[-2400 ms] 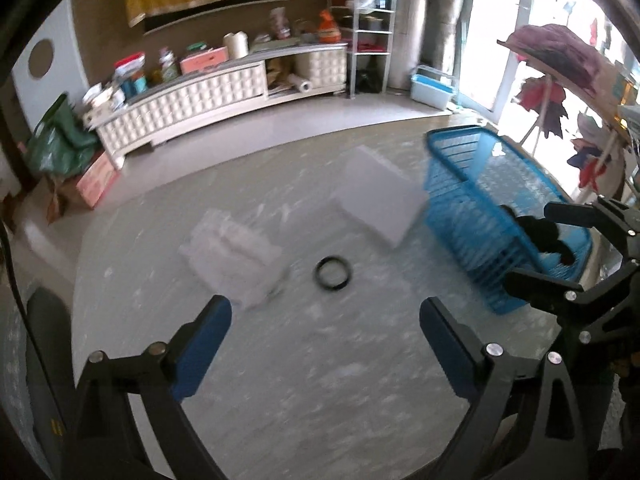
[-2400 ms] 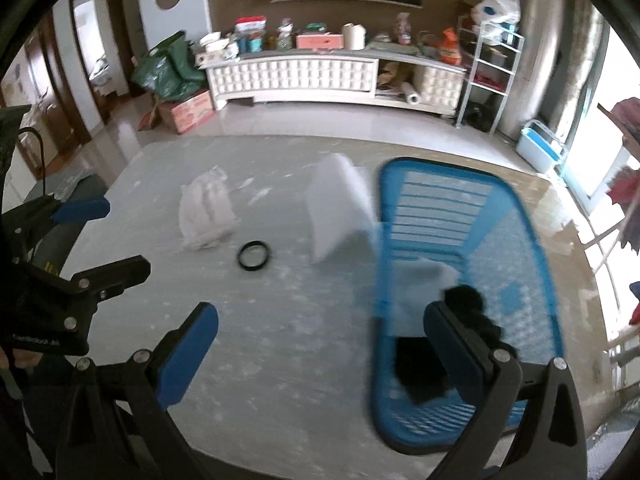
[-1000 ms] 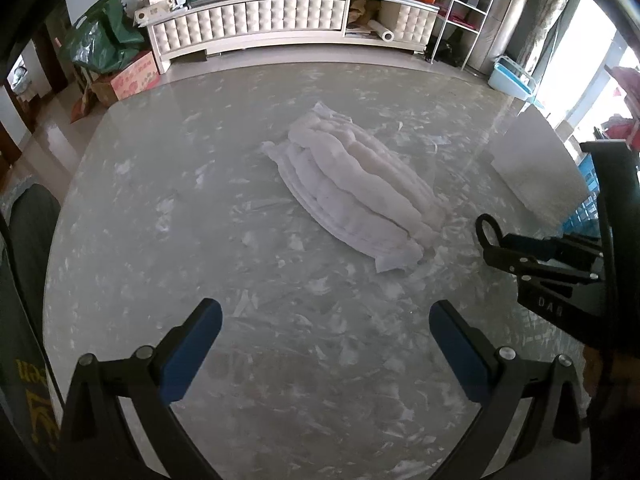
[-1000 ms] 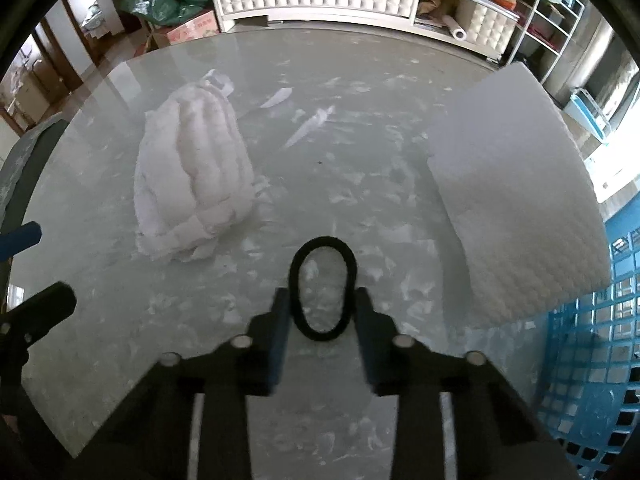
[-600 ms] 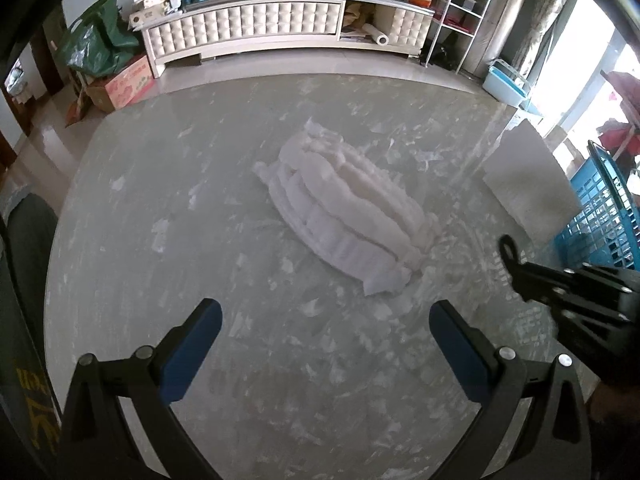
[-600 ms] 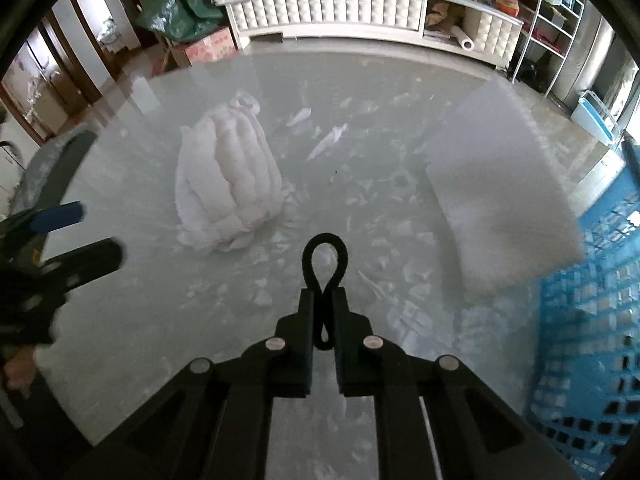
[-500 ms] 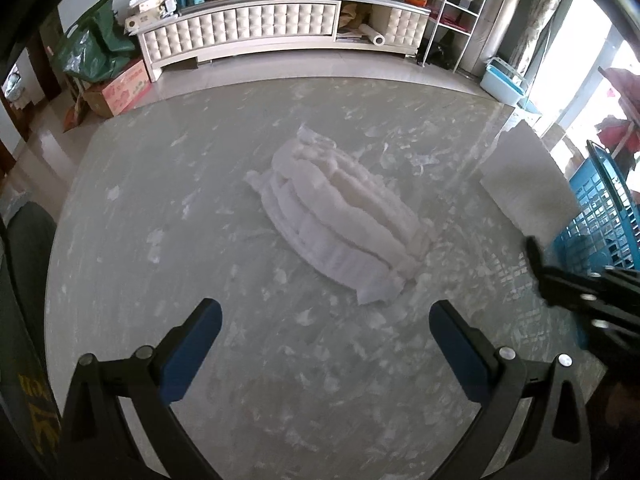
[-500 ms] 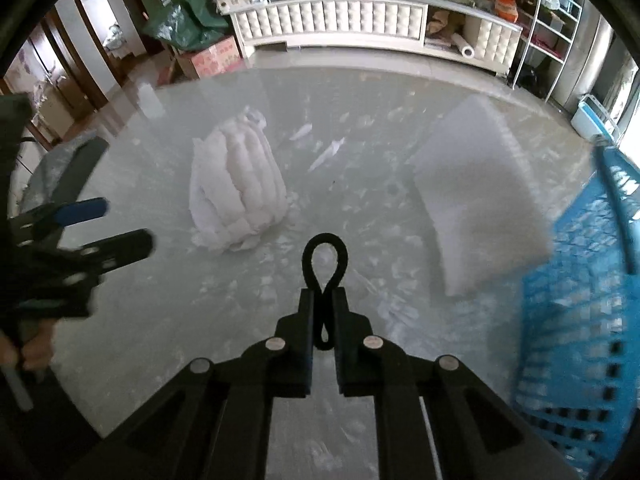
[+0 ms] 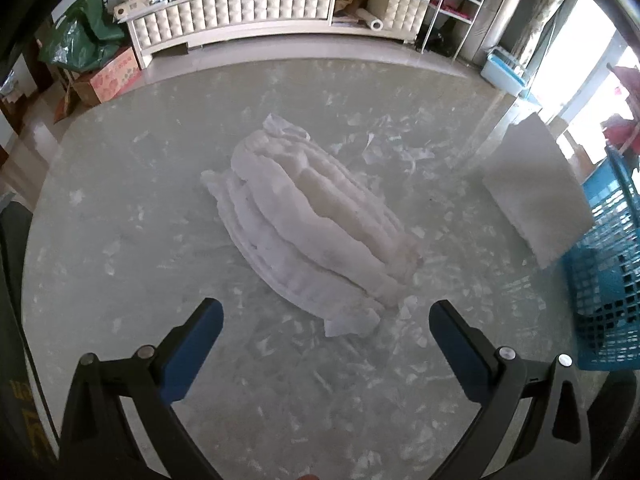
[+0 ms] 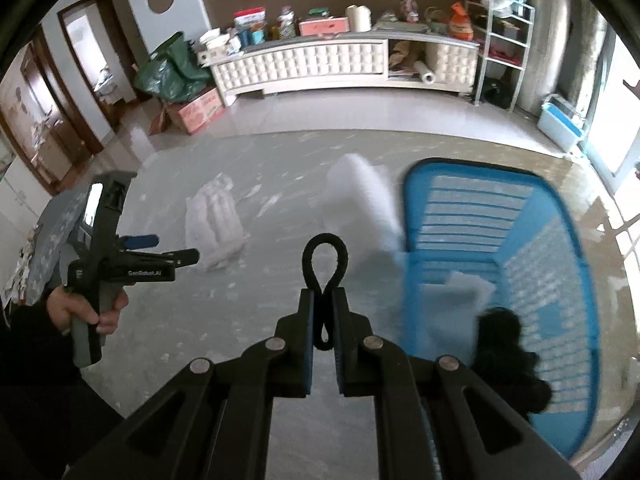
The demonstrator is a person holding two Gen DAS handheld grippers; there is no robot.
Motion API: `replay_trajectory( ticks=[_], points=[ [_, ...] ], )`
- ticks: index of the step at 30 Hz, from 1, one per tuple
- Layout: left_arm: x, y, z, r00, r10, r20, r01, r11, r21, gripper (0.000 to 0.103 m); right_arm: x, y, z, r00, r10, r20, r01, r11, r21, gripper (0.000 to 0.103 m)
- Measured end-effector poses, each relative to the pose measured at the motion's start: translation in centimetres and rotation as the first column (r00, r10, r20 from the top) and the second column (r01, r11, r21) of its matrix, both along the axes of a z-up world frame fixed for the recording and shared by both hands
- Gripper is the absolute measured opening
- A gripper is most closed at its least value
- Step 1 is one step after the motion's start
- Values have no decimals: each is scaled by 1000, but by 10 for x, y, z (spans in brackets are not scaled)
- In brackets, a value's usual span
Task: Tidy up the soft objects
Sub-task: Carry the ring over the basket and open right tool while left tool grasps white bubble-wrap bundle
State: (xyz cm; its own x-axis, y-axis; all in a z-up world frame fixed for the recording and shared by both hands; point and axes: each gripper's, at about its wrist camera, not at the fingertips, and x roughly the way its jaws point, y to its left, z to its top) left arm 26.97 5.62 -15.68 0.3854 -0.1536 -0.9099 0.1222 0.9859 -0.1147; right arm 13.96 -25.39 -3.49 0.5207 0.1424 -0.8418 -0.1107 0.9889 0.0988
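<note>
My right gripper [image 10: 325,294] is shut on a black hair band [image 10: 325,258], held up above the marble table just left of the blue basket [image 10: 560,240]. The basket holds a black fuzzy item [image 10: 508,352] and a pale folded cloth [image 10: 464,292]. A white ribbed padded bundle [image 9: 316,236] lies mid-table; it also shows in the right wrist view [image 10: 216,224]. My left gripper [image 9: 326,320] is open and empty, just in front of the bundle; it shows in the right view [image 10: 168,250] too. A white foam sheet [image 9: 536,192] leans against the basket [image 9: 608,272].
The round marble table [image 9: 120,240] has its edge on the left. A dark chair back [image 9: 12,240] stands at the left edge. A white cabinet [image 10: 320,64], a green bag [image 10: 172,68] and a wire rack [image 10: 504,40] stand across the room.
My right gripper closed on the hair band, lifted it off the table and carried it right toward the basket. My left gripper stayed open and drew a little closer to the white bundle.
</note>
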Motion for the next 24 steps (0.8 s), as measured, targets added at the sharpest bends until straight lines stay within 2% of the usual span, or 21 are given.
replay_trajectory(
  ticks=[5, 9, 12, 15, 17, 20, 21, 24],
  points=[
    [14, -7, -15, 1000, -6, -27, 8, 999, 46, 102, -13, -30, 4, 998, -66, 13, 66, 998, -19, 8],
    [24, -13, -24, 999, -8, -43, 12, 997, 71, 87, -26, -58, 6, 991, -131, 0, 131, 991, -34, 8],
    [30, -13, -34, 997, 5, -79, 0, 998, 67, 85, -29, -70, 4, 986, -167, -12, 166, 985, -44, 8],
    [31, -15, -35, 998, 14, -66, -10, 998, 68, 82, -29, -73, -2, 982, -189, -26, 187, 981, -60, 8],
    [31, -15, -35, 998, 13, -57, -9, 998, 69, 74, -31, -76, 0, 980, -196, -37, 193, 979, -67, 8],
    [28, -21, -33, 998, 4, -58, -1, 998, 58, 46, -25, -78, -6, 978, -203, -55, 199, 978, -69, 8],
    [27, -26, -33, 998, 0, -57, 3, 999, 50, 34, -22, -77, -9, 977, -202, -62, 197, 977, -75, 8],
    [24, -32, -31, 998, -23, -54, 24, 1000, 4, 19, -15, -78, -10, 976, -203, -85, 196, 977, -78, 8]
  ],
)
